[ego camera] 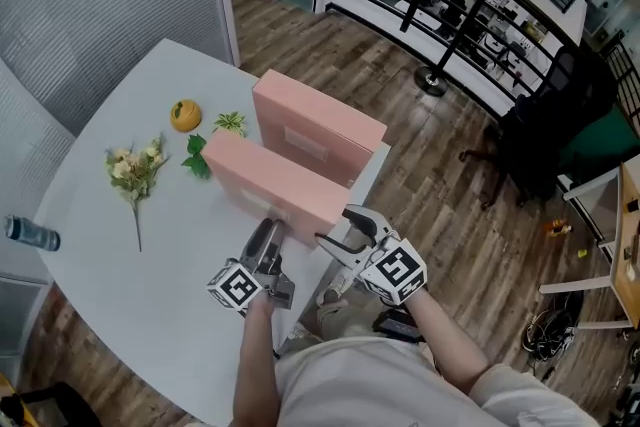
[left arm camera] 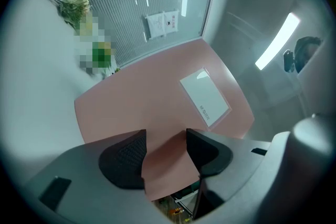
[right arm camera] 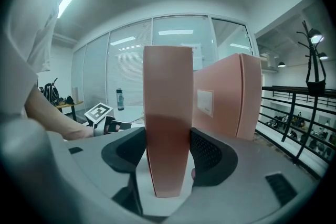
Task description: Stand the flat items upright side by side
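Two flat pink boxes are on the white table [ego camera: 120, 265]. The far pink box [ego camera: 318, 127] stands upright, its white label facing the near one. Both grippers hold the near pink box [ego camera: 262, 177] by its front end, and it stands on edge beside the far box. My left gripper [ego camera: 272, 229] is shut on it from the left, its pads [left arm camera: 126, 157] against the pink sides. My right gripper [ego camera: 338, 227] is shut on it from the right. In the right gripper view the near box [right arm camera: 167, 113] rises between the pads [right arm camera: 207, 152], with the far box [right arm camera: 226, 94] just right of it.
A sprig of artificial flowers [ego camera: 135, 170], an orange ornament [ego camera: 185, 115] and green leaves [ego camera: 197, 158] lie left of the boxes. A bottle [ego camera: 30, 233] lies at the table's left edge. The table's right edge [ego camera: 378, 165] runs close by the boxes, with wooden floor beyond.
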